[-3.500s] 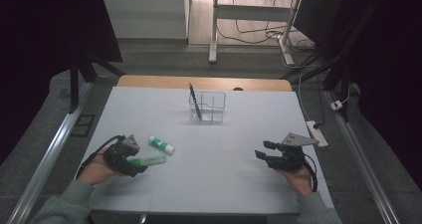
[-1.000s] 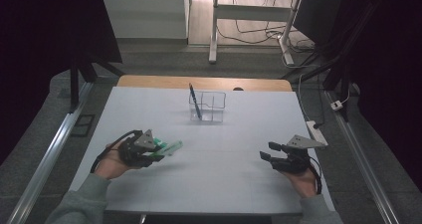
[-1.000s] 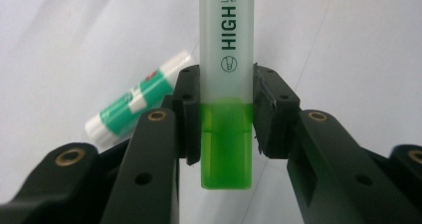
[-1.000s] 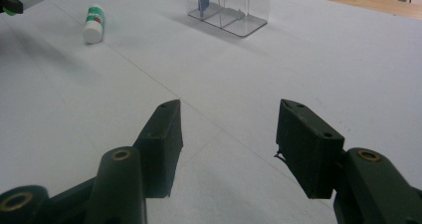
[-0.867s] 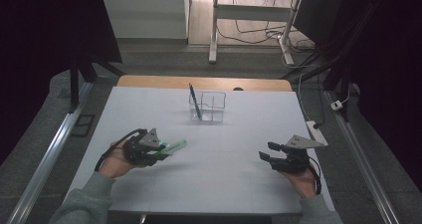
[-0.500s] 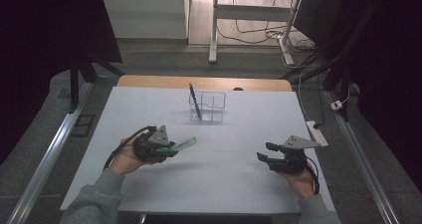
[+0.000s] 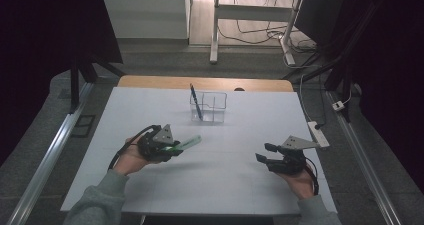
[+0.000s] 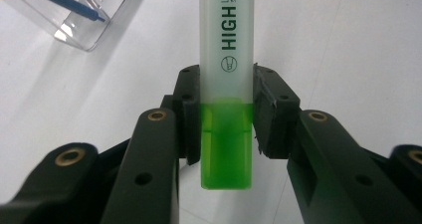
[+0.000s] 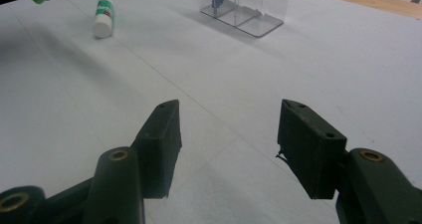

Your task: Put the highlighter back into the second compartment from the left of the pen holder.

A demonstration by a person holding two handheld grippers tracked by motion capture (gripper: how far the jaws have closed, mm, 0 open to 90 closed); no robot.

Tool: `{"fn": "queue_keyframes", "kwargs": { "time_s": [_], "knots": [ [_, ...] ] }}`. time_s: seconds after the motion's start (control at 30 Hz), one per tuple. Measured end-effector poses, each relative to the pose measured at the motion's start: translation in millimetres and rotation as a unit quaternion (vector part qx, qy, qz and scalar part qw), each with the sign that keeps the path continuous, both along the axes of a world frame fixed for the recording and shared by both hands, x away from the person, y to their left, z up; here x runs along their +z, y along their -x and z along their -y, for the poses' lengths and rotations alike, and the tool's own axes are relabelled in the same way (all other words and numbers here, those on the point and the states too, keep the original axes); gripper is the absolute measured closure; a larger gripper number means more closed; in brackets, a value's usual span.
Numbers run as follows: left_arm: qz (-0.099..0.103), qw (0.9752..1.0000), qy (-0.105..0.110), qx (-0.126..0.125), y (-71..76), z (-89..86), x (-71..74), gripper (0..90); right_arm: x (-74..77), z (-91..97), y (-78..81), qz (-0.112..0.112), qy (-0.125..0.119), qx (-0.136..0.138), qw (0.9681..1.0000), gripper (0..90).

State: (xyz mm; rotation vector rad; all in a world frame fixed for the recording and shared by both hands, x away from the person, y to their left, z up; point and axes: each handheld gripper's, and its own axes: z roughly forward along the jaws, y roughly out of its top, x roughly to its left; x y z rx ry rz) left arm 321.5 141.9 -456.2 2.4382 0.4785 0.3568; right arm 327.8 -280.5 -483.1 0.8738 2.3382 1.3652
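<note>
- The left tool (image 7: 176, 147) is clenched on a green highlighter (image 8: 227, 84); in the left gripper view both pads press its frosted barrel just above the green end, which sticks out behind the jaws.
- The highlighter is lifted off the counter (image 7: 240, 185) and juts out ahead of the left tool, its free end aimed toward the clear holder (image 7: 208, 107), which stands ahead of that tool and well apart from it.
- So the pick-up looks done; what seems left is carrying the highlighter to the holder, tipping it upright and dropping it into a compartment.
- The holder already has a blue pen (image 7: 195, 101) leaning in its left compartment; the other compartment looks free, as far as the high view shows.
- The right tool (image 9: 226, 144) is released, jaws apart with nothing between them, low over bare counter near the right edge.
- A small white tube with a green label (image 9: 103, 18) lies on the counter, far ahead and to the left of the right tool, beyond the left tool; it probably waits its turn.
</note>
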Motion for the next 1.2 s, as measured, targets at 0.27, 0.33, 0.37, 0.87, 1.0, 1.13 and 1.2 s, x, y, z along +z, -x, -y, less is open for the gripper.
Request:
{"fn": "queue_keyframes", "kwargs": {
  "time_s": [0.27, 0.33, 0.37, 0.87, 1.0, 1.13, 1.2],
  "knots": [
    [0.001, 0.9999, -0.006, -0.010, -1.2, 13.0, -1.3, 65.9, 1.5, -11.4, 3.4, 0.002, 0.008, 0.016, 0.9998, 41.7],
    [0.001, 0.9999, -0.006, -0.012, -1.7, 15.7, -1.3, 65.9, 1.2, -13.3, 3.6, 0.003, 0.009, 0.018, 0.9998, 41.7],
    [0.002, 0.9999, -0.007, -0.013, -1.9, 17.2, -1.5, 65.9, 1.0, -13.9, 3.5, 0.001, 0.009, 0.019, 0.9998, 41.7],
    [0.007, 0.9996, -0.019, -0.020, -3.2, 45.3, -5.9, 65.9, 0.4, -26.1, 5.1, -0.005, 0.021, 0.031, 0.9993, 41.2],
    [0.004, 0.9994, -0.024, -0.024, -3.8, 51.8, -8.4, 65.9, -0.7, -30.3, 5.0, -0.007, 0.022, 0.037, 0.9991, 40.8],
    [0.004, 0.9991, -0.029, -0.031, -3.2, 58.3, -10.1, 65.9, -0.5, -36.4, 5.6, -0.006, 0.029, 0.043, 0.9986, 40.4],
    [0.003, 0.9990, -0.030, -0.033, -3.2, 61.3, -10.9, 65.9, 0.0, -39.6, 6.0, -0.002, 0.036, 0.046, 0.9983, 40.3]
  ]
}}
